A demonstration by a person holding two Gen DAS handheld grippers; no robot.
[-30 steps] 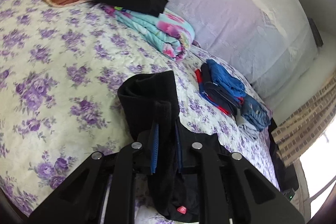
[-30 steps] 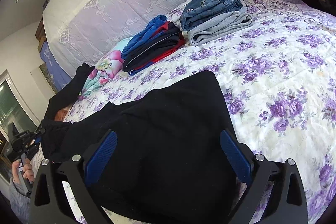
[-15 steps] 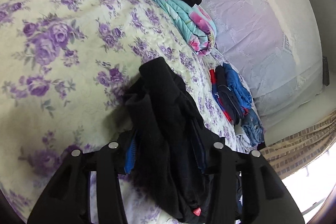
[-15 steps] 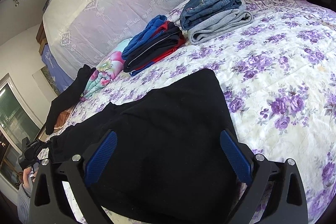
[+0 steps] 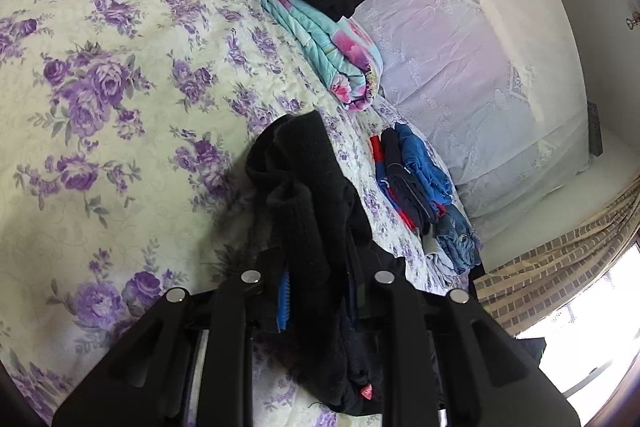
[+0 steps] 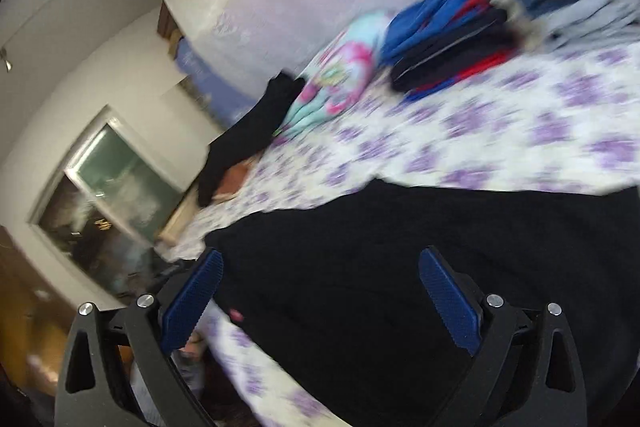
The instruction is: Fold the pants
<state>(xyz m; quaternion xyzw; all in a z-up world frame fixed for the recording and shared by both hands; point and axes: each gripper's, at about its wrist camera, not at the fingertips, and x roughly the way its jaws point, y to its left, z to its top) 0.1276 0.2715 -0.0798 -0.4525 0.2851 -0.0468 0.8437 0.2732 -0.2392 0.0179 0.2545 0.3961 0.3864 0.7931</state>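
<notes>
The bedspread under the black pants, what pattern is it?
Purple flowers on the pale bedspread, clearest in the left wrist view.

black pants, soft and thick, one end bunched into a rumpled ridge between the left fingers and humped up just beyond their tips; the rest spreads flat and dark on the bedspread under and ahead of the right fingers, a small red tag near the left one
</notes>
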